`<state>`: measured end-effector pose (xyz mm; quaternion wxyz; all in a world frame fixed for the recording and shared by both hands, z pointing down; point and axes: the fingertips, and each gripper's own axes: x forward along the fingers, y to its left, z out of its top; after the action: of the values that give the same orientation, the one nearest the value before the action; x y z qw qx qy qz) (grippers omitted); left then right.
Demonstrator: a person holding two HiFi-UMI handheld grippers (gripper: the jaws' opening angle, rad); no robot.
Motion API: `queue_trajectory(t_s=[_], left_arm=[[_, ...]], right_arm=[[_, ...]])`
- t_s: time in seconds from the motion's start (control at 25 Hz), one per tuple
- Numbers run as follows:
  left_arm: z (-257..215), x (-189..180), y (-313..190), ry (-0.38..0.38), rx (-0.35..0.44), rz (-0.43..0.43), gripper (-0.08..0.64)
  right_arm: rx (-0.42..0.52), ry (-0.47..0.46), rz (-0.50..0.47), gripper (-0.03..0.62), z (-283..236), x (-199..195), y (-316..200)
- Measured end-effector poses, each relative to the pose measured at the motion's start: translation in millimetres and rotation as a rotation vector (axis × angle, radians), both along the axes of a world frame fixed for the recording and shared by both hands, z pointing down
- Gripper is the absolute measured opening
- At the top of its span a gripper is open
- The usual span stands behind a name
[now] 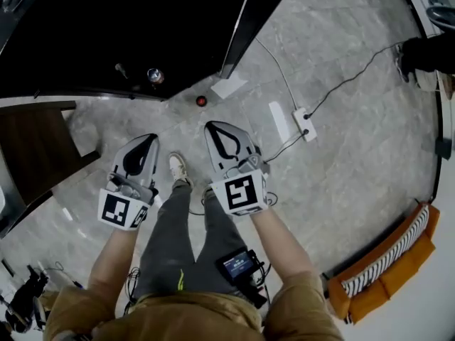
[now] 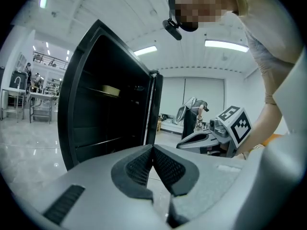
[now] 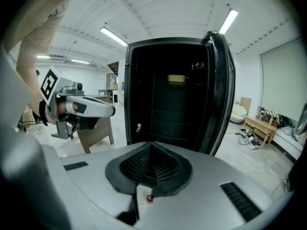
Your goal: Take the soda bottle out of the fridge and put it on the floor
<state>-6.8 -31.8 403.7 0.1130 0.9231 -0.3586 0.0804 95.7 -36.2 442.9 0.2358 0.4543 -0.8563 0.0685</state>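
Observation:
The black fridge [image 1: 106, 34] stands with its door [image 1: 242, 20] swung open; its inside is dark in the left gripper view [image 2: 110, 114] and the right gripper view [image 3: 168, 104]. A small round red top [image 1: 201, 101], perhaps the soda bottle's cap seen from above, sits on the floor just in front of the fridge. It also peeps through the gap under the right jaws [image 3: 149, 198]. A metallic round thing [image 1: 155, 75] lies at the fridge's bottom edge. My left gripper [image 1: 146, 142] [image 2: 152, 147] and right gripper [image 1: 213, 128] [image 3: 152, 143] hang side by side above the floor, both shut and empty.
A power strip [image 1: 304, 123] with cables lies on the grey floor to the right. A white sheet [image 1: 229, 86] lies by the door's foot. Brown wooden furniture [image 1: 32, 148] stands at the left, an orange cushion [image 1: 387, 261] at the lower right. My shoe [image 1: 179, 168] is between the grippers.

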Motion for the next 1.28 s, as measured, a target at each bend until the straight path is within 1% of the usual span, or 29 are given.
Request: queue_trajectory(t_s=[0.2,0.32,0.48,0.64,0.72,0.76,0.84,0.92,1.12,1.28], left_arm=[[-43.2,-9.4,0.6,0.009,0.023,-0.004,0.002],[-74.4,-15.2,3.3,0.031,0.038,-0.018,0.002],[-119.0,-23.8,7.8,0.04,0.071,-0.014,0.002],[-165.6,-32.5,10.8,0.064,0.116,-0.017,0.002],[-183.5,-36.4,12.4,0.069,0.125,-0.021,0.002],[-190.5,-38.6,11.8,0.066,0.13,-0.024,0.002],[-203.6,-43.4,9.0,0.066,0.142,-0.033,0.002],[-218.0,-47.0,9.8,0.071,0.156,-0.038,0.002],[-255.3,-52.4,23.5,0.086,0.194,-0.04,0.002],[-278.3,-61.3,36.2,0.096,0.212,-0.056,0.002]], right_arm=[[0.018,-0.017,0.028,0.0,-45.8,-5.9,0.8],[0.049,-0.031,0.039,0.0,-80.8,-10.4,-4.1],[0.08,-0.061,0.065,0.0,-126.8,-18.2,-9.0],[0.144,-0.088,0.059,0.0,-177.8,-30.9,-5.1],[0.166,-0.106,0.067,0.0,-202.4,-32.3,0.1],[0.173,-0.102,0.067,0.0,-213.5,-32.8,2.2],[0.196,-0.065,0.046,0.0,-233.5,-37.1,6.3],[0.212,-0.044,0.022,0.0,-249.9,-43.0,13.5],[0.241,-0.083,0.025,0.0,-283.9,-46.9,27.8],[0.276,-0.095,0.019,0.0,-309.2,-48.0,38.0]])
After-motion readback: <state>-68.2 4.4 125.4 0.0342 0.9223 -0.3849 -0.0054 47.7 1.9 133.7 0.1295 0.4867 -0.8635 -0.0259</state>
